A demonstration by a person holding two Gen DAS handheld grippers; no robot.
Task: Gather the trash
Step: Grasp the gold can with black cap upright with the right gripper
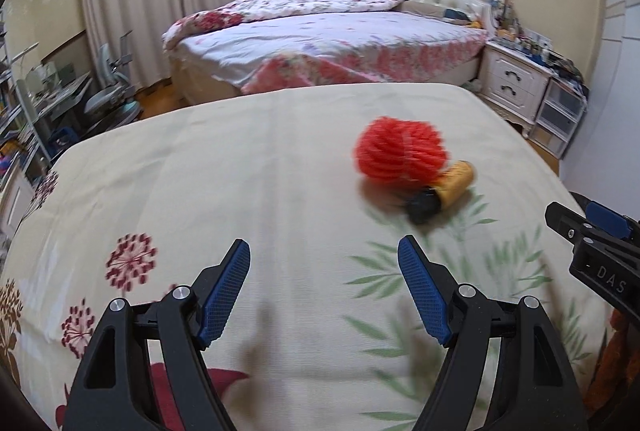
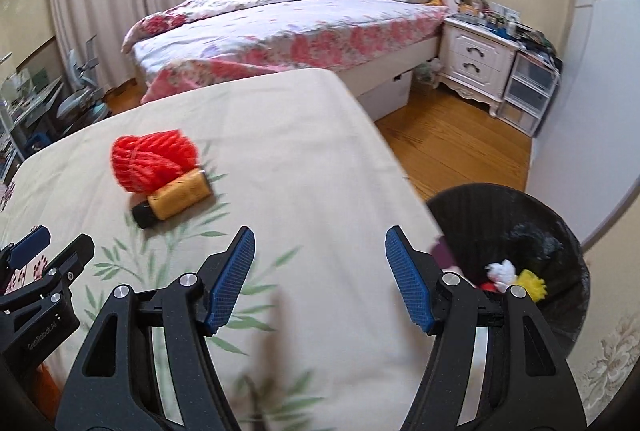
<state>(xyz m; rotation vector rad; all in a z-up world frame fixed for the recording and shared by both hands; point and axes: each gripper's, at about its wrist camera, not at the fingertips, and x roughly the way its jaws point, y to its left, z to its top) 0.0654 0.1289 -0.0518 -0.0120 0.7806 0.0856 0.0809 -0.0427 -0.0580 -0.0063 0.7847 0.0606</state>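
A red foam net (image 1: 400, 155) (image 2: 154, 159) lies on the cream floral cloth (image 1: 240, 167) (image 2: 296, 151). A yellow bottle with a black cap (image 1: 444, 193) (image 2: 176, 201) lies against it. My left gripper (image 1: 324, 255) is open and empty, above the cloth, short of both items and to their left. My right gripper (image 2: 320, 241) is open and empty near the cloth's right edge. A black bin (image 2: 532, 231) to its right holds white, yellow and red scraps (image 2: 514, 277). Each gripper shows in the other's view, the right one (image 1: 592, 231) and the left one (image 2: 44, 251).
A floral bed (image 1: 320, 35) (image 2: 280, 27) stands behind the table. A white nightstand (image 1: 516, 79) (image 2: 476, 59) with clutter and plastic drawers (image 2: 528, 91) stands at the right. A desk and chair (image 1: 108, 87) are at the left. Wood floor (image 2: 452, 143) lies between table and bed.
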